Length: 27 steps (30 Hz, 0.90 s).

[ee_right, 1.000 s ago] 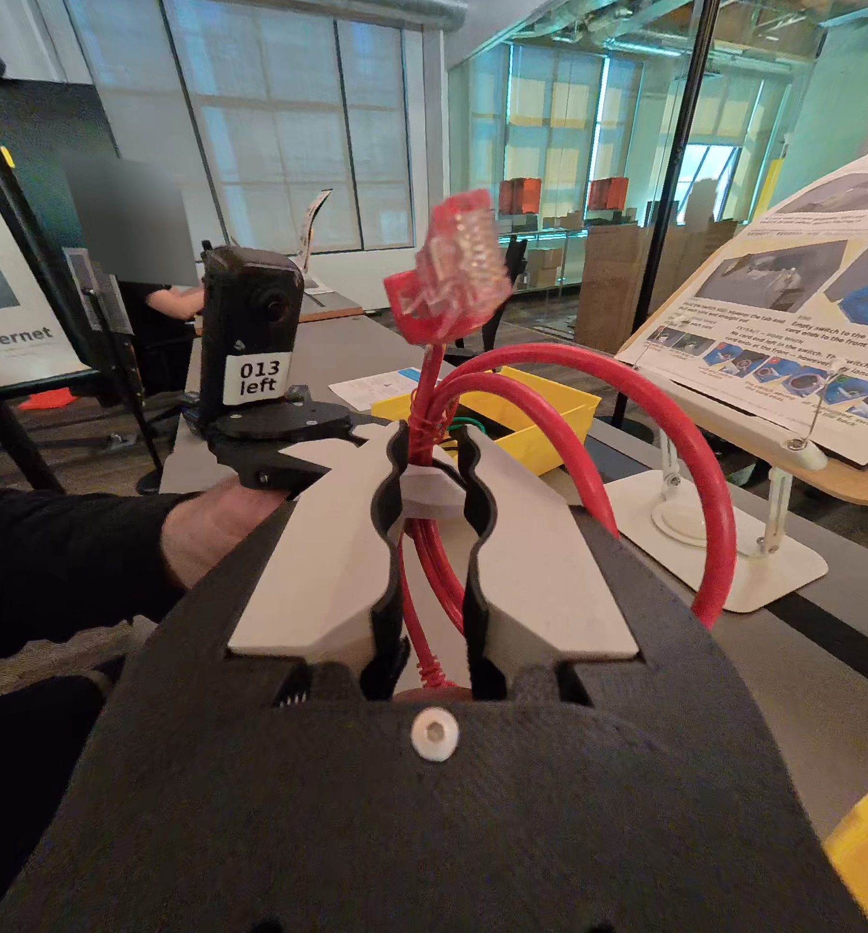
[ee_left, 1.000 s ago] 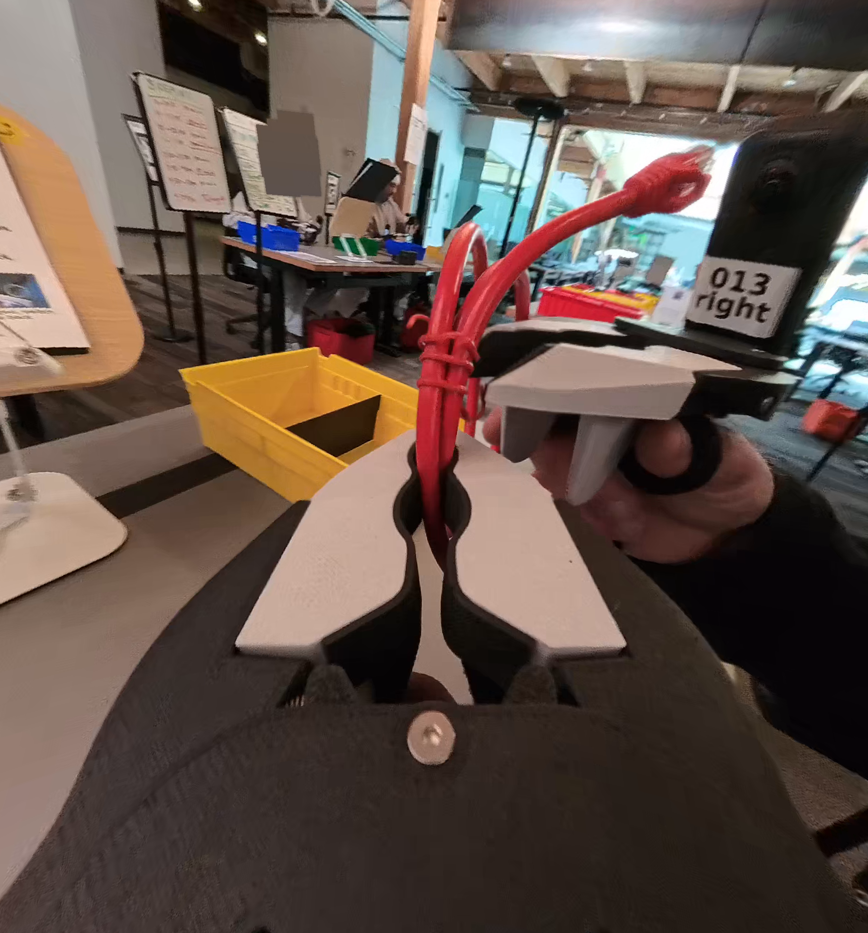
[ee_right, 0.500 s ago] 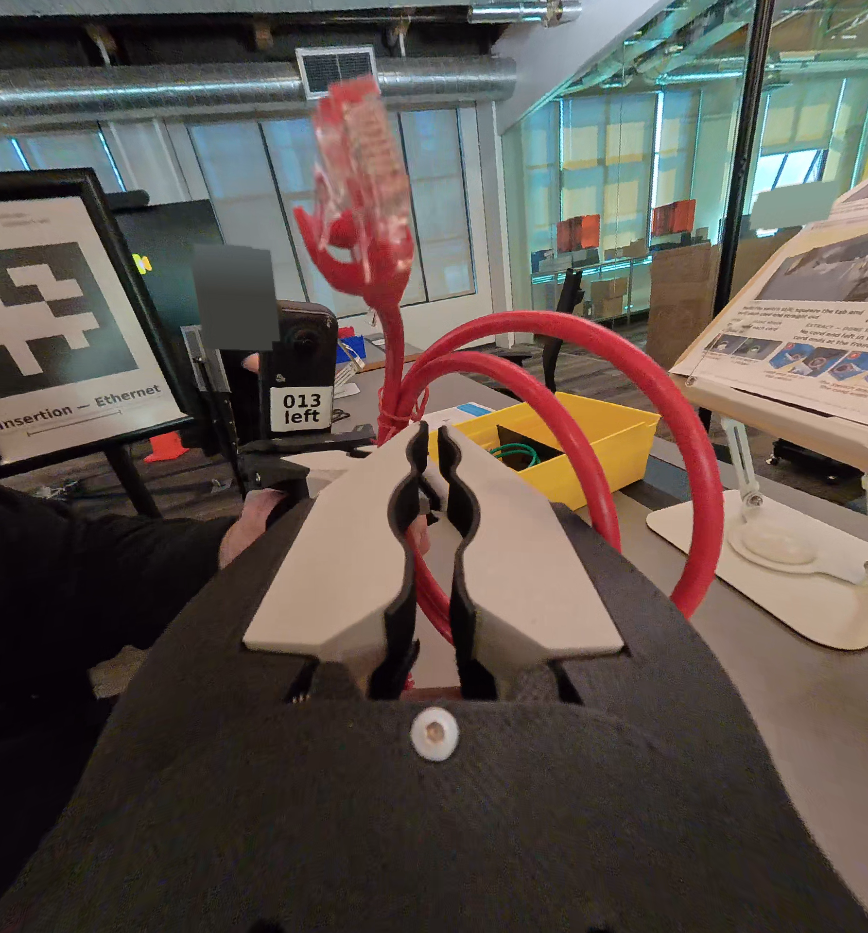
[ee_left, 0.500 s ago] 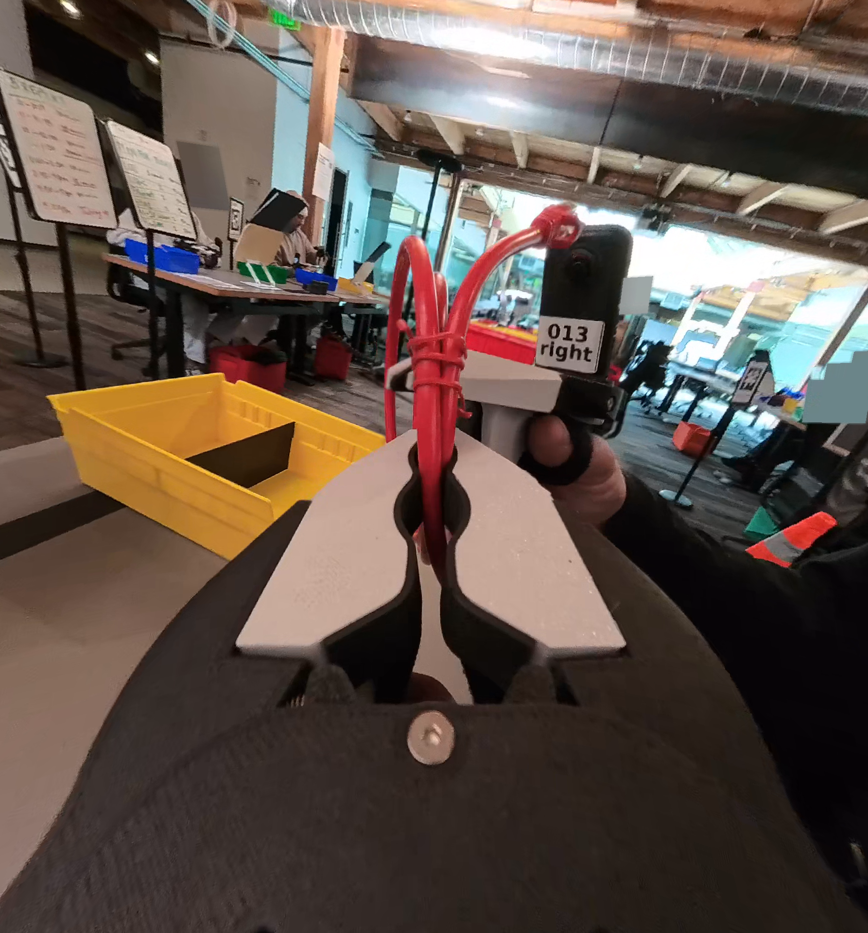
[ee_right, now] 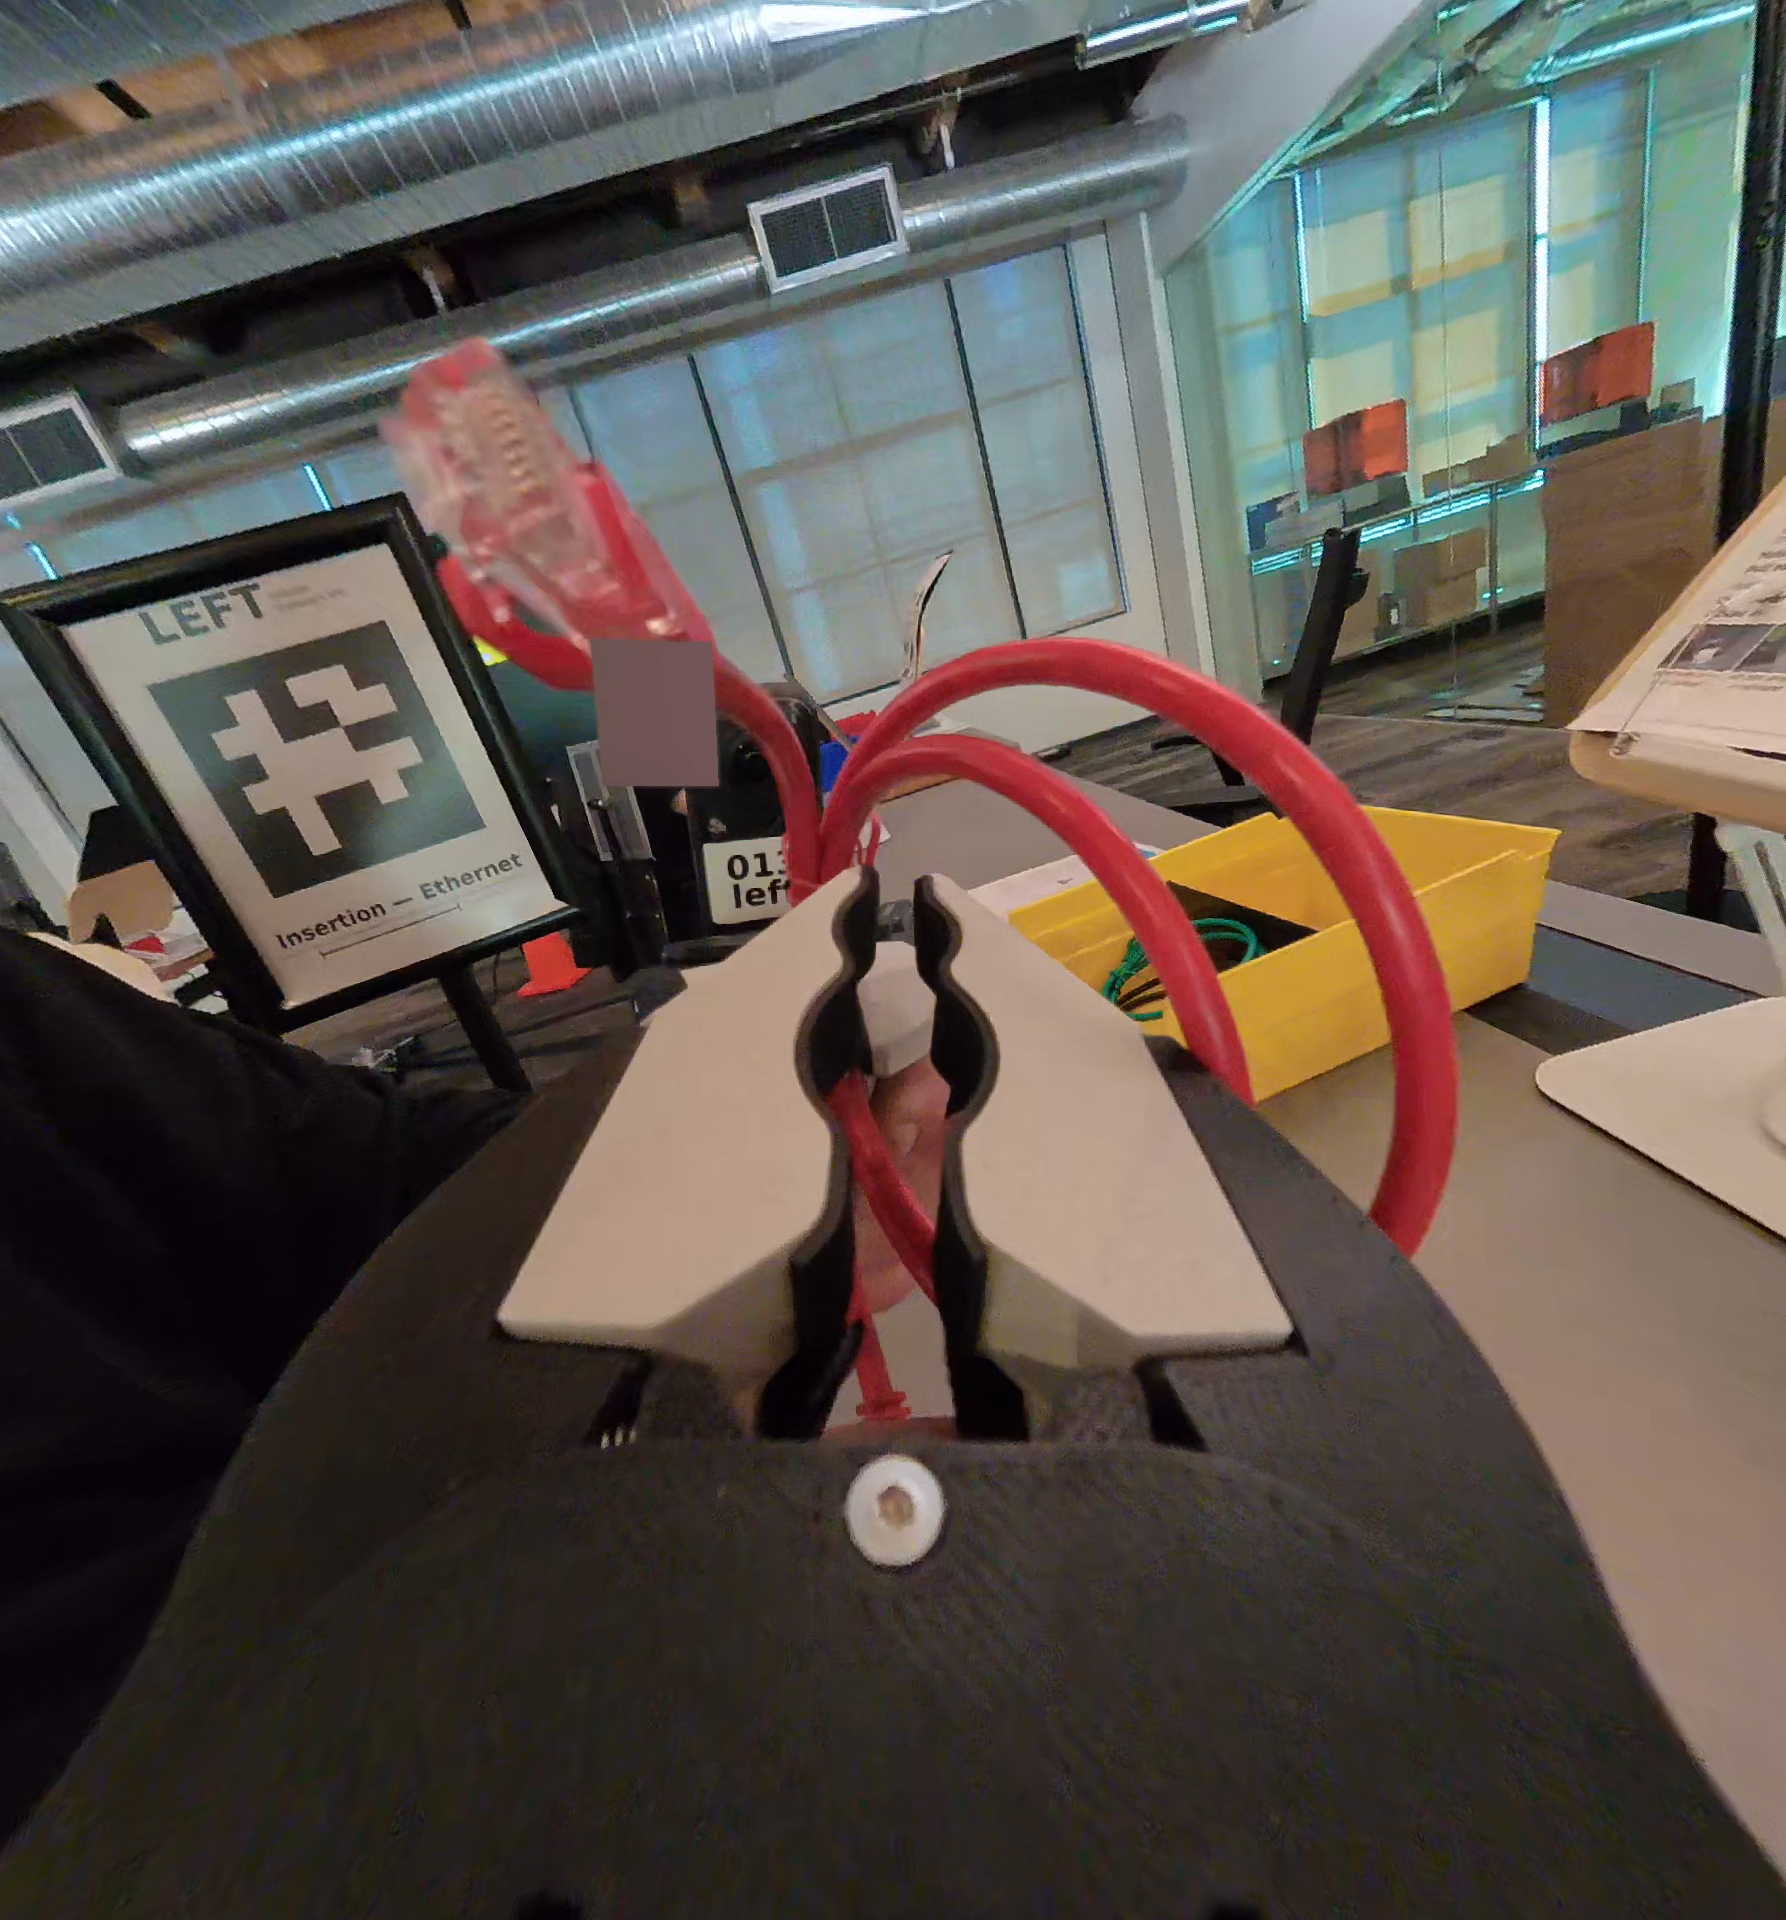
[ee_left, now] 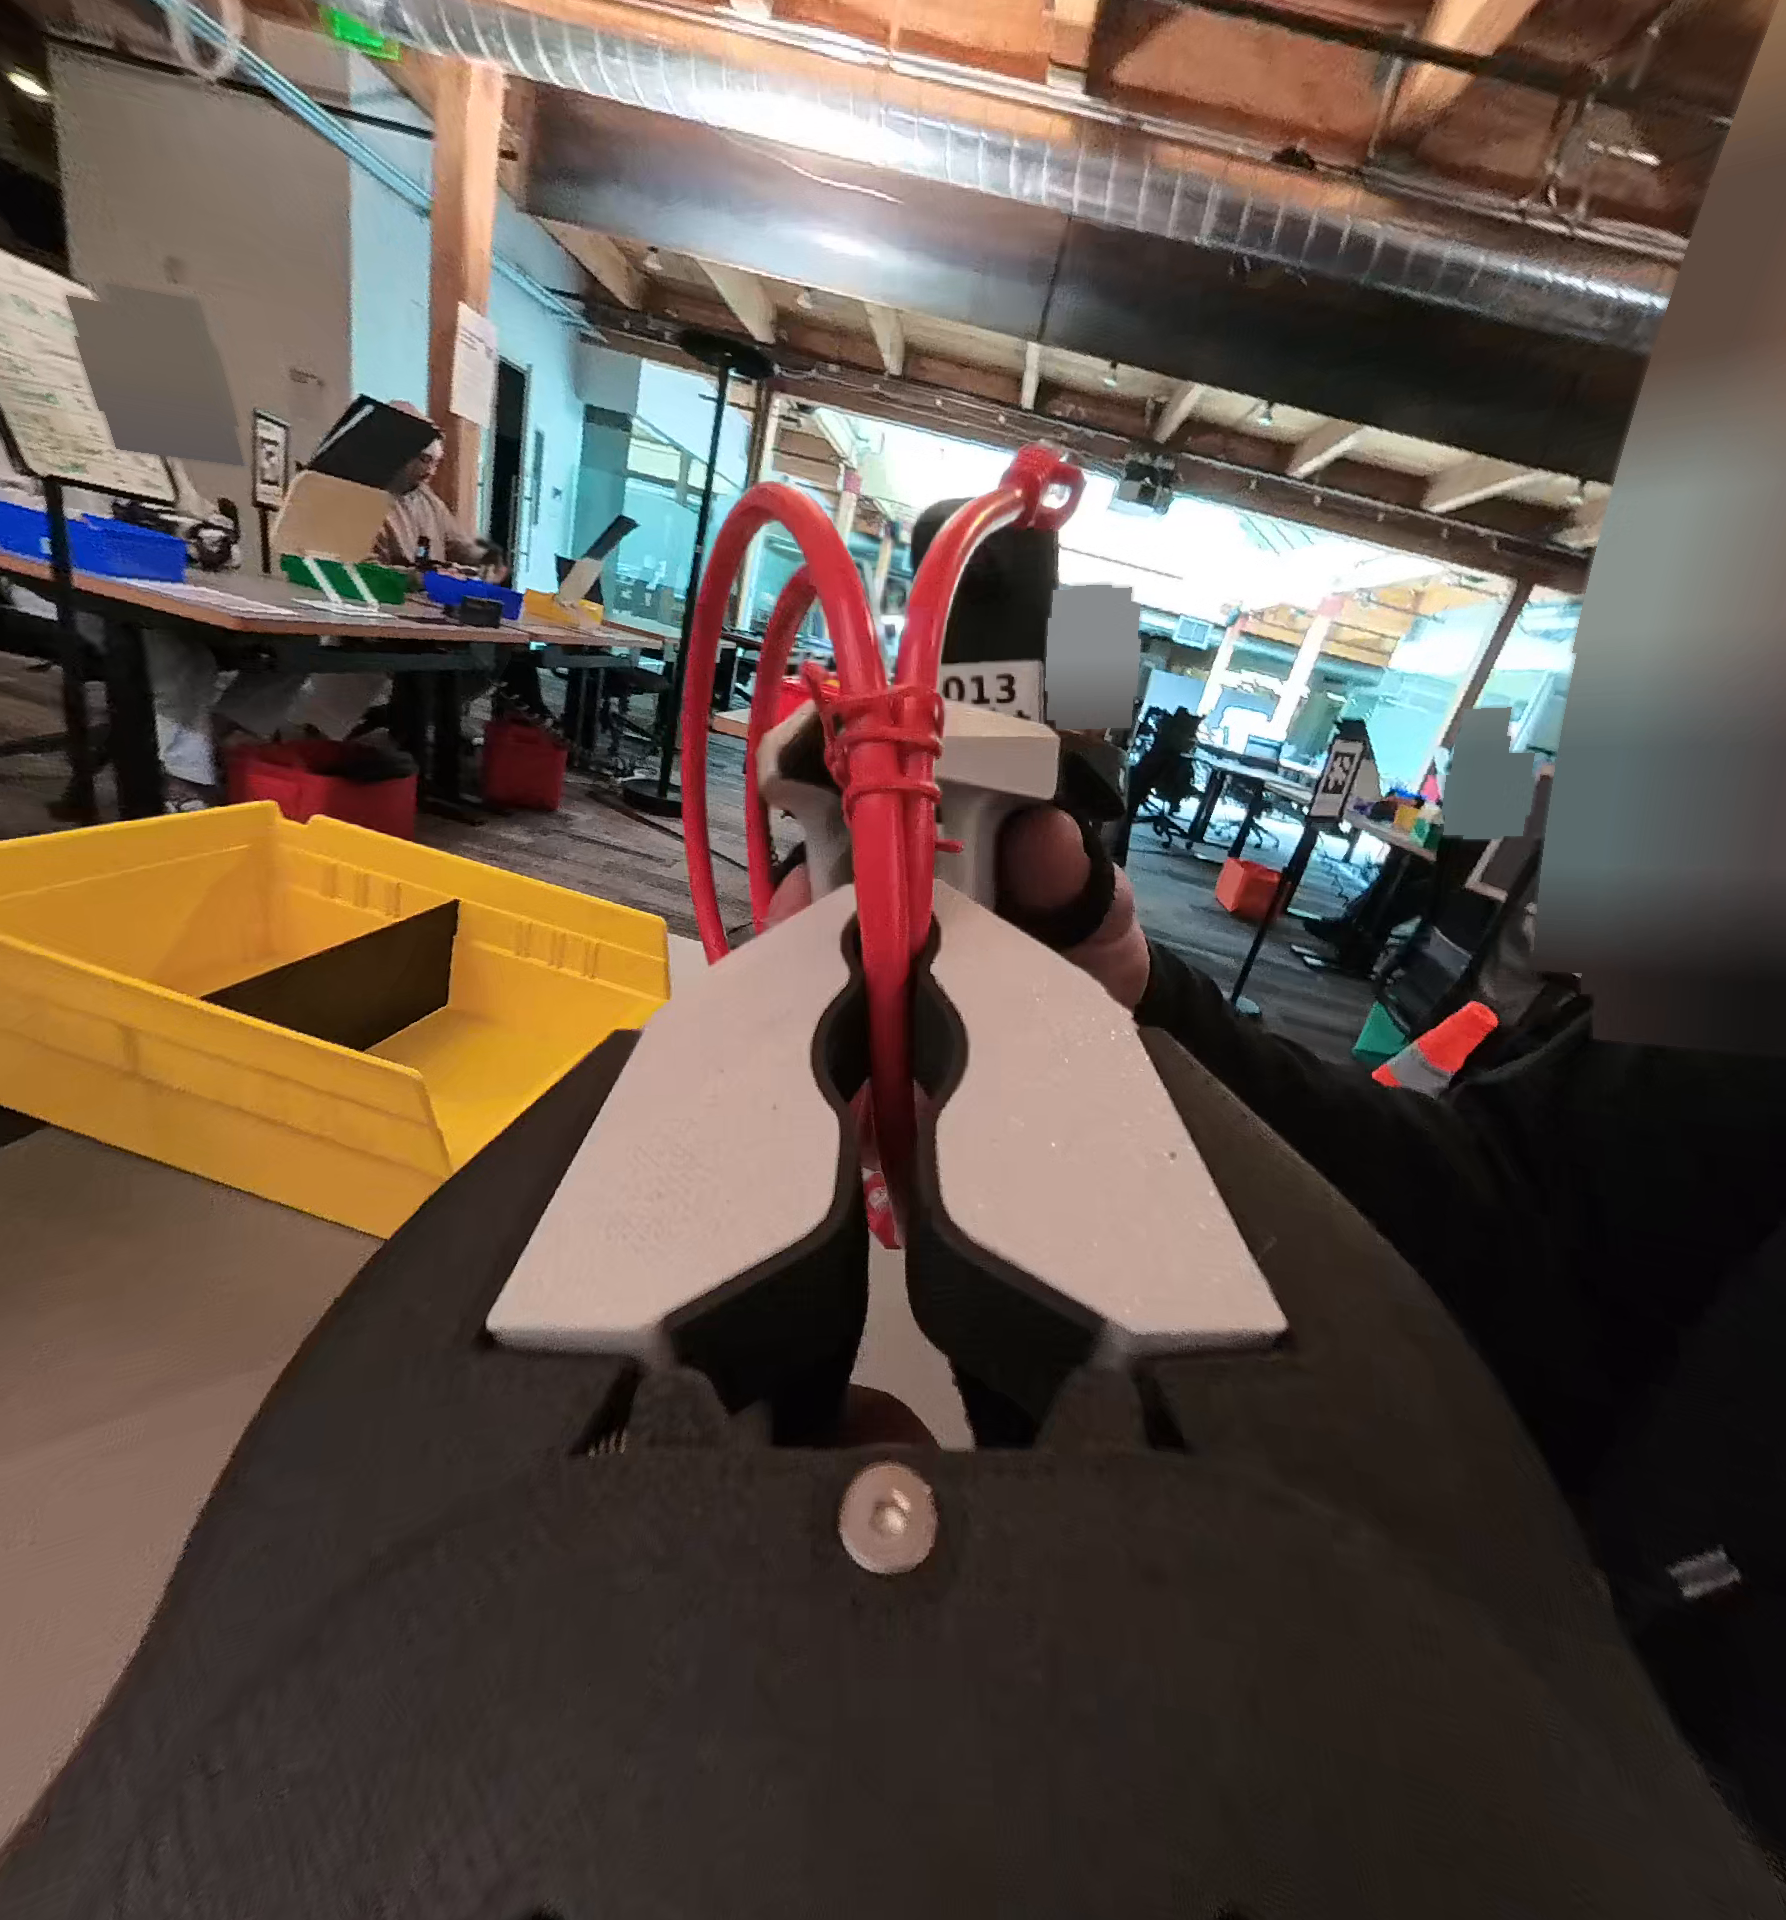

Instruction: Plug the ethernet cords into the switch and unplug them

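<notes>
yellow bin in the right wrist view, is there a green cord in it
Yes, a coiled green cord lies inside the yellow bin, beside its black divider.

Both my feeds are bright and evenly lit. In the left wrist view, daylight blows out the far opening right of centre, and the ceiling above it sits dim. In the right wrist view, light comes through the tall windows [ee_right: 930, 457] at centre and upper right. The red plug [ee_right: 525, 499] at upper left is smeared with motion blur, while my near fingers [ee_right: 1076, 1143] stay sharp. Wide-angle distortion bends straight lines toward every edge, and shadows on the table [ee_right: 1595, 1455] are soft.
</notes>
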Tool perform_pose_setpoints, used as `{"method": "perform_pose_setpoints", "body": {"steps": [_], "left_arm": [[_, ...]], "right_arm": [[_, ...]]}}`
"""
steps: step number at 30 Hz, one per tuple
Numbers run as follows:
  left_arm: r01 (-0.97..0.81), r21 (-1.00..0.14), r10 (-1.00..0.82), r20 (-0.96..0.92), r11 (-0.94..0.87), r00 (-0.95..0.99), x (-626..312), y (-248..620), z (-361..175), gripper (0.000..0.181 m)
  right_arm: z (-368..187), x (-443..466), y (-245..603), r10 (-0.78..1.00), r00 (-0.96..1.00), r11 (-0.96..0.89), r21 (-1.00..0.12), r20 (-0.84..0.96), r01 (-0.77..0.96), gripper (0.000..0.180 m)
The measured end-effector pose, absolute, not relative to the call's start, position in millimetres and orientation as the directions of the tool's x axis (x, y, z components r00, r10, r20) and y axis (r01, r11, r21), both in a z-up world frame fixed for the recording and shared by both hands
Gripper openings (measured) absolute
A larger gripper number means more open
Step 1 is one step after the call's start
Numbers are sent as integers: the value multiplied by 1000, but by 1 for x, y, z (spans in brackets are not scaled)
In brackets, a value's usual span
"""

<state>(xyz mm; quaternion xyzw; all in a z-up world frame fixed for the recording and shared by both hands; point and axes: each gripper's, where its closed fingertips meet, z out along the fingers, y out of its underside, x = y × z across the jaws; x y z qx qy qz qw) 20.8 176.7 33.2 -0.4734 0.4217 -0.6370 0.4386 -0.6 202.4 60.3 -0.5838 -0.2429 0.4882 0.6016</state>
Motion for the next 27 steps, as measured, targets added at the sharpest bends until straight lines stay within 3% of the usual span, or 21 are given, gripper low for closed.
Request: {"method": "perform_pose_setpoints", "body": {"steps": [8, 15, 24, 27], "left_arm": [[149, -963, -962, 195, -225, -192, 22, 169, 33, 0], [142, -965, -949, 181, -223, -257, 21, 156, 35, 1], [178, -972, -981, 123, -150, -153, 16, 170, 43, 0], [153, -983, -983, 81, -107, -164, 16, 163, 44, 0]], "right_arm": [[64, -7, 196, 888, 244, -268, -871, -389, -413, 0], [66, -12, 188, 893, 175, -319, -858, -414, -402, 0], [59, -5, 199, 861, 442, -157, -958, -252, -240, 0], [66, -4, 193, 876, 418, -147, -958, -242, -246, 0]]}}
